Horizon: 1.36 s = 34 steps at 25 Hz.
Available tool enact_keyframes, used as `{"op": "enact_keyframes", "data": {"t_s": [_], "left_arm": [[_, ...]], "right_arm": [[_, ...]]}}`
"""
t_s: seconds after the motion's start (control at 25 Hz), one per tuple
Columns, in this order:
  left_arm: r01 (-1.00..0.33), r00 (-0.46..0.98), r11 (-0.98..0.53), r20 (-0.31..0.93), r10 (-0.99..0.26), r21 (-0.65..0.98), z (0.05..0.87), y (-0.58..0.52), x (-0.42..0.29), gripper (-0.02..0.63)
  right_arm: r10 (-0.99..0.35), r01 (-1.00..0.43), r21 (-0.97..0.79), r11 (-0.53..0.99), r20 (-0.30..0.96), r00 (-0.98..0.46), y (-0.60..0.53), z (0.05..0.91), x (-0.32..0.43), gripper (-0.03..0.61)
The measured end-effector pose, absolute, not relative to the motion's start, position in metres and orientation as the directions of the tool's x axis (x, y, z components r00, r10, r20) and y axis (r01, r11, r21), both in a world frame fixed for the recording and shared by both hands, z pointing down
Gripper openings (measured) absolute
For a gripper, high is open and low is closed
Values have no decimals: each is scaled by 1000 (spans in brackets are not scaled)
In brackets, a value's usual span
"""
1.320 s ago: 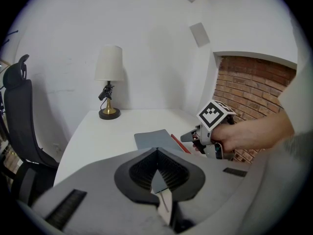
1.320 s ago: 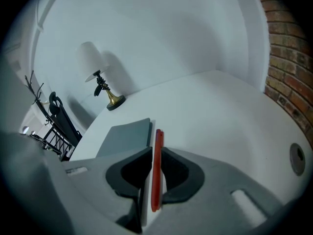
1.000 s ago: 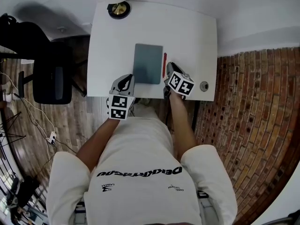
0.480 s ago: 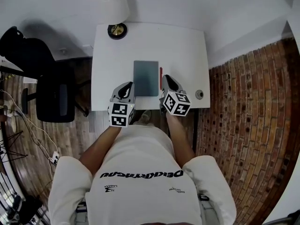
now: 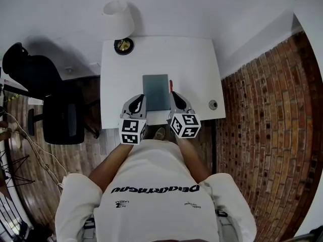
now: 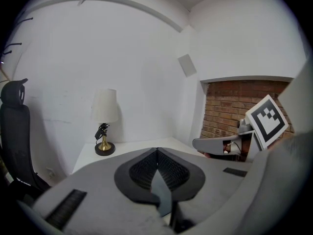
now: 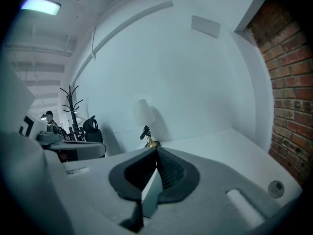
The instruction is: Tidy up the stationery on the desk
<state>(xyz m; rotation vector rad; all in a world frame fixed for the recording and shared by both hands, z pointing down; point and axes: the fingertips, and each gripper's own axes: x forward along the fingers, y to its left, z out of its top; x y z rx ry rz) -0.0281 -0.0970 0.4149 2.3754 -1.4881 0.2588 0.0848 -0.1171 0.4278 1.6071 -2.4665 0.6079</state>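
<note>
A grey notebook lies flat in the middle of the white desk, and a red pen rests along its right edge. My left gripper hovers at the notebook's near left corner, shut with nothing in it. At the near right corner my right gripper has just been closing and is now shut with nothing between its pads. The left gripper view shows the jaws pressed together above the desk. In the right gripper view the jaws also meet.
A brass-footed lamp with a white shade stands at the desk's far left corner; it is the lamp ahead in the left gripper view. A round grommet sits near the right front edge. A black chair stands left of the desk, brick surface to the right.
Both grippers have risen and drawn back towards the desk's near edge. The right gripper has left the red pen, which stays beside the notebook. The head camera has risen, so the desk looks smaller.
</note>
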Motion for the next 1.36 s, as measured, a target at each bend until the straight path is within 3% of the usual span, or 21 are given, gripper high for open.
{"op": "enact_keyframes", "data": {"t_s": [0.32,1.36], "left_arm": [[-888,459,-429,266,-848,165,397,-88,-15,-2],[-878,479,-454,236,-846,155,396,-90,-11,-2]], "right_arm": [[-864,-900,-192,392,258,-432,-99,407,86,0],[-866,-902,-179,393,259,-429,-98,409,88,0]]}}
